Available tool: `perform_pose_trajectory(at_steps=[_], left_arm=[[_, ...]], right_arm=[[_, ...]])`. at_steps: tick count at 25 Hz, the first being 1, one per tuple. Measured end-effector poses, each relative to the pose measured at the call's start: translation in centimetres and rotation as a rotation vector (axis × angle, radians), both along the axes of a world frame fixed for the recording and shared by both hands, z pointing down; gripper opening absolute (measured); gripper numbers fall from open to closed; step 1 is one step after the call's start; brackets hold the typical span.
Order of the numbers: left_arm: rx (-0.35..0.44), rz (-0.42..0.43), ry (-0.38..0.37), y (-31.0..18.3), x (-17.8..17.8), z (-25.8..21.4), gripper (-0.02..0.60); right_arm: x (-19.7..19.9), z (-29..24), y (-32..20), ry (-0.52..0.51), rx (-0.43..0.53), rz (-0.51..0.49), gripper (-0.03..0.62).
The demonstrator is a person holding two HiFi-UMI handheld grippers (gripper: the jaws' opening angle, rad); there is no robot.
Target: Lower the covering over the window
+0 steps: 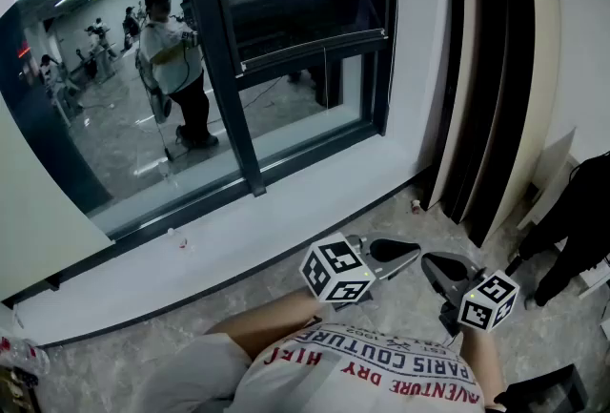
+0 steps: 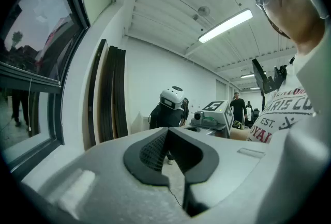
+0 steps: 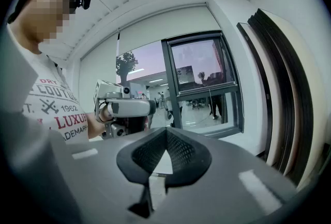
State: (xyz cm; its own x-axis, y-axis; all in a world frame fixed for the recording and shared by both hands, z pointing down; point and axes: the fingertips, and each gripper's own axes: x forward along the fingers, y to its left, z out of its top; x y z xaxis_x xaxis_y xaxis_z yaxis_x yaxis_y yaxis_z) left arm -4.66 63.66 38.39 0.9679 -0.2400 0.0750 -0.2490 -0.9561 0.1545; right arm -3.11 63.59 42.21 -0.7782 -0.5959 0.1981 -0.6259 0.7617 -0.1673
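Head view: left gripper (image 1: 408, 252) and right gripper (image 1: 435, 264) sit low by the torso, side by side, roughly level, and point at the floor-wall corner. Both have their jaws closed on nothing. Window (image 1: 286, 49) is farther off beyond the sill (image 1: 286, 201), untouched; white blind (image 3: 155, 26) looks raised at its top.

A dark-framed window (image 1: 286, 39) is being seen at eleven o'clock above a white ledge (image 1: 286, 211). Dark and pale boards (image 1: 486, 68) are being propped against the wall (image 1: 424, 39) at two o'clock, over marbled floor (image 1: 124, 325).
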Motion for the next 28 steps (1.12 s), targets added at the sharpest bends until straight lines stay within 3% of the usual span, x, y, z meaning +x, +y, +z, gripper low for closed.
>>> perform_pose_trajectory(at_steps=[11,18,28], left_arm=[[-0.031,-0.038,0.003,-0.6,-0.6,1.0,0.003],[-0.016,-0.014,-0.015,-0.7,0.7,1.5,0.003],[-0.01,0.0,-0.026,-0.8,1.4,1.4,0.003]], right_arm=[[0.2,1.0,0.2,-0.014,-0.022,-0.001,0.006],[0.5,1.1,0.2,-0.022,-0.014,-0.001,0.006],[1.9,0.3,-0.6,-0.113,-0.038,0.027,0.006]])
